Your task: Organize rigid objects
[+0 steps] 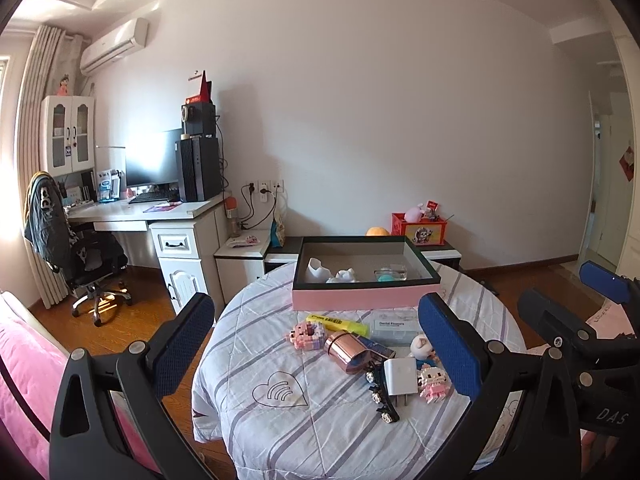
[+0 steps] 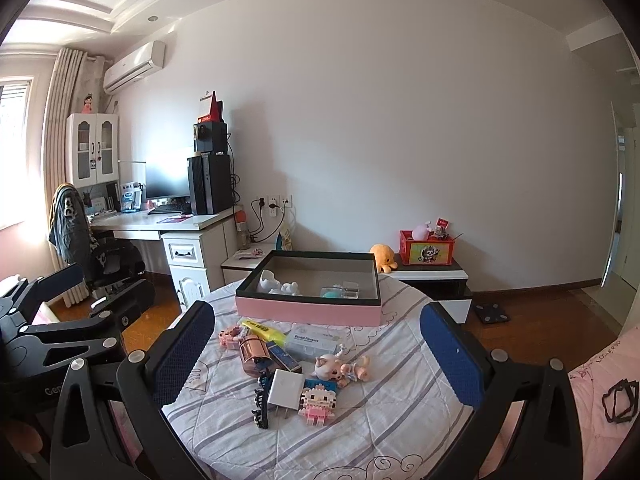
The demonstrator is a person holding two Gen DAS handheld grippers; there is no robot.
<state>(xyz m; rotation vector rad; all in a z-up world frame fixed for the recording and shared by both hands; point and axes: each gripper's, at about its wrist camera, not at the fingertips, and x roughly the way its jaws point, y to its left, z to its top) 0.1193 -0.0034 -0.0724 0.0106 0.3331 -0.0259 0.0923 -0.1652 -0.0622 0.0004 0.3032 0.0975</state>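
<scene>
Both tongs hang wide and hold nothing above the round, quilt-covered worktop [image 1: 320, 432]: the left tongs [image 1: 320, 344] and the right tongs [image 2: 320, 356] each frame the same clutter. The pink box [image 2: 308, 312] sits at the far side of the worktop, and a few things already lie in it: a white shell-like piece [image 1: 318, 269], a white figure [image 1: 346, 276] and a clear case [image 1: 392, 273]. Most of the work seems left. Nearer, outside the box, lie a yellow marker [image 2: 266, 330], a floss box [image 2: 314, 343], a rose-gold cup [image 2: 253, 354] on its side, a white charger [image 2: 285, 394], a black clip [image 2: 260, 408], two pink block figures [image 2: 319, 402] [image 1: 306, 335] and a small doll [image 2: 340, 366]. I judge the sorting barely begun, with neither tongs yet committed to any one piece.
</scene>
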